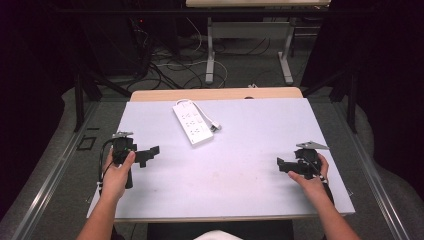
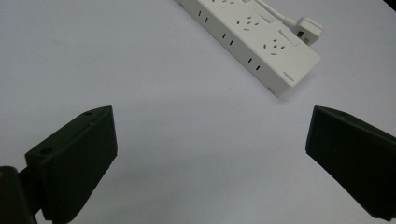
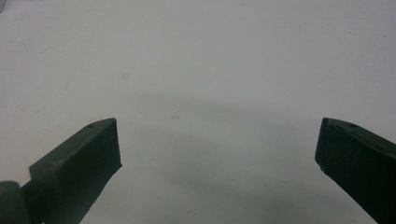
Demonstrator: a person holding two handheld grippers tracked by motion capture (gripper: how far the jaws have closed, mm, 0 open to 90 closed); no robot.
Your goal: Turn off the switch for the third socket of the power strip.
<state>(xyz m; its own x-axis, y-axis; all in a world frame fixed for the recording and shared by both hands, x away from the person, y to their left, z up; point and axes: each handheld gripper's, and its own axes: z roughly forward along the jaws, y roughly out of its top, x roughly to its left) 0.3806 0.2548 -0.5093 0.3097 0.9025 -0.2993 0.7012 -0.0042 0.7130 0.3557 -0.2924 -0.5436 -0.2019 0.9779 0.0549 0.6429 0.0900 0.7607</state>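
1. Left tool (image 1: 150, 156) sits low over the near-left part of the white worktop (image 1: 240, 170), held by the person's left hand (image 1: 117, 172), jaws pointing toward the middle.
2. In the left gripper view its two black jaws stand wide apart with nothing between them, just bare worktop.
3. Right tool (image 1: 283, 164) is over at the near-right side, in the right hand (image 1: 311, 177), jaws aimed inward toward the left one.
4. The right gripper view has those jaws spread wide too, empty, with plain white surface ahead.
5. The white power strip (image 1: 192, 121) lies flat on the far-middle of the worktop, angled, nearer the left tool yet well apart from both.
6. In the left gripper view the strip (image 2: 252, 39) lies ahead of the jaws toward the upper right, sockets facing up.
7. Its white plug (image 1: 216, 127) rests just beside the strip's right edge, cord (image 1: 205, 116) looping along it.
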